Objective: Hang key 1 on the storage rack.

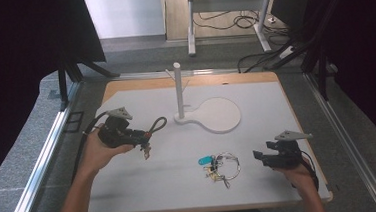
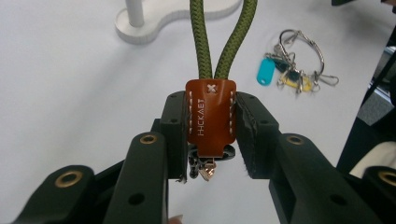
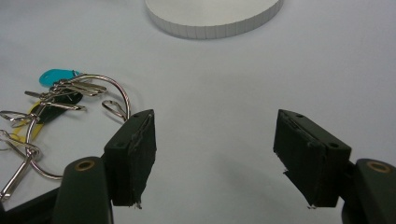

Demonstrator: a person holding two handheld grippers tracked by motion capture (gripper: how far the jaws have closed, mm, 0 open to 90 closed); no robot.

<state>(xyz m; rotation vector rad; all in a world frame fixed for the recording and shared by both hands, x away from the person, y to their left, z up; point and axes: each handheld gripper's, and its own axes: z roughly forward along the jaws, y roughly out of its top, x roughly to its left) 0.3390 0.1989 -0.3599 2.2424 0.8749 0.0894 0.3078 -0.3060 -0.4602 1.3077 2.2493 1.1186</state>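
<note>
Left claw (image 2: 211,140) clenched on one keychain strap (image 2: 210,116) — brown leather tab, green rope loop.
One key bunch (image 1: 220,165) on bench (image 1: 146,181); right claw (image 3: 215,154) released — one.

left tool (image 1: 139,138): black body, grey three-cornered plate on top, black cable trailing at 7 o'clock
right tool (image 1: 260,157): black, same grey plate, black cable
jaws: black blocks, brass-ringed holes, small screw holes
forearms: bare, no sleeves visible

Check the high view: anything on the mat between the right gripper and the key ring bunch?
Nothing. In the high view the white mat is bare between the right gripper and the key ring bunch; the right gripper view agrees, its jaws open and empty.
</note>
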